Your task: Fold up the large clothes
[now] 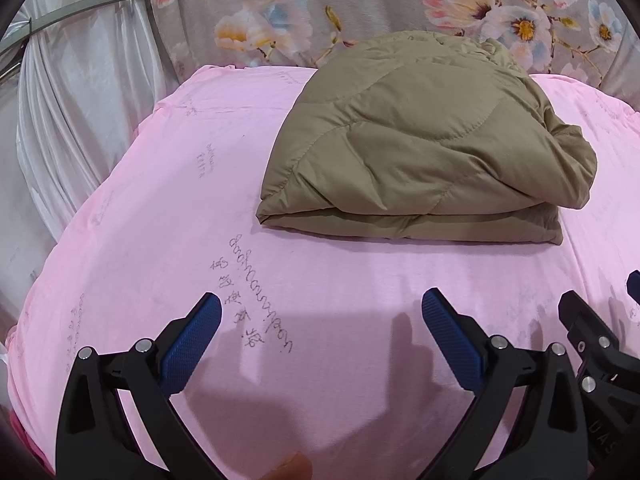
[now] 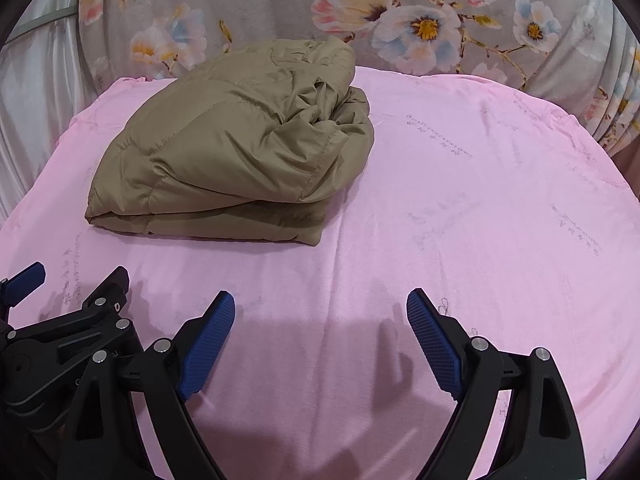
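An olive-brown quilted jacket [image 1: 424, 140] lies folded in a thick bundle on the pink sheet [image 1: 160, 184], toward the far side. It also shows in the right wrist view [image 2: 240, 148], left of centre. My left gripper [image 1: 322, 300] is open and empty, well in front of the jacket above the sheet. My right gripper [image 2: 320, 298] is open and empty, in front and to the right of the jacket. The right gripper's body shows at the left view's right edge [image 1: 592, 332]; the left gripper's body shows at the right view's left edge [image 2: 80, 312].
A grey floral fabric [image 1: 360, 4] stands behind the bed. A white curtain [image 1: 68, 92] hangs at the left. The pink sheet [image 2: 480, 200] stretches wide to the right of the jacket, with faint printed writing [image 1: 256, 292].
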The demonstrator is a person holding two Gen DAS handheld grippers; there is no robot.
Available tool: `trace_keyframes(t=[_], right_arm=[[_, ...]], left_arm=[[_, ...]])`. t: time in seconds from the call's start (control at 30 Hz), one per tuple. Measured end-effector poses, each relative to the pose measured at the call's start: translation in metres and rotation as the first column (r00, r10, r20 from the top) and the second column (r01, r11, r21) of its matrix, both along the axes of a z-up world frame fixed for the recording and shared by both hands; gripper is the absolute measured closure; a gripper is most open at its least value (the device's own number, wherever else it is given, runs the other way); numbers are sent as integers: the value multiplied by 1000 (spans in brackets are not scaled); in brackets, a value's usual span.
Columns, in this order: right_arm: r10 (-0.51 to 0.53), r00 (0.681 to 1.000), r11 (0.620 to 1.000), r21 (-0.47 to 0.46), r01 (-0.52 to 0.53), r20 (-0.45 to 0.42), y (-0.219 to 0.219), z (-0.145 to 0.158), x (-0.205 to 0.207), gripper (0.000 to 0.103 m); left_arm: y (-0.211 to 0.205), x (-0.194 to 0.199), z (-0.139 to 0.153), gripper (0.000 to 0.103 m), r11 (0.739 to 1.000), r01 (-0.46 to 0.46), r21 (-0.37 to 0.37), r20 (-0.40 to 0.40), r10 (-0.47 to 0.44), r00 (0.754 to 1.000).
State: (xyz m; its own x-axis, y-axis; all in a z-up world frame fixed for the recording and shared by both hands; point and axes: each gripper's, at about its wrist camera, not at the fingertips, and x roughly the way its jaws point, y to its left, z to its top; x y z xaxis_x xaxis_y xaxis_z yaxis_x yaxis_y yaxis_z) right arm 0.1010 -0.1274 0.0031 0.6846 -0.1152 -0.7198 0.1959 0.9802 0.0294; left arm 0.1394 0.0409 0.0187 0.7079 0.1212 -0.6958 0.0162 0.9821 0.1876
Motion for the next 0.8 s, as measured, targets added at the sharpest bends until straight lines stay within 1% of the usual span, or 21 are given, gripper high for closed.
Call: trace_keyframes(t=[0.27, 0.67, 0.8], right_arm=[[5, 1000, 1000, -22, -5, 12, 4, 2, -1, 17], [3, 1000, 1000, -27, -2, 19, 4, 3, -2, 17], [2, 1000, 1000, -24, -2, 23, 4, 3, -3, 17]], left_arm=[[2, 0, 0, 5, 1000, -13, -7, 5, 13, 1000], [1, -4, 2, 5, 1000, -17, -4, 18, 17, 1000], [1, -4, 2, 5, 1000, -12, -16, 10, 12, 1000]])
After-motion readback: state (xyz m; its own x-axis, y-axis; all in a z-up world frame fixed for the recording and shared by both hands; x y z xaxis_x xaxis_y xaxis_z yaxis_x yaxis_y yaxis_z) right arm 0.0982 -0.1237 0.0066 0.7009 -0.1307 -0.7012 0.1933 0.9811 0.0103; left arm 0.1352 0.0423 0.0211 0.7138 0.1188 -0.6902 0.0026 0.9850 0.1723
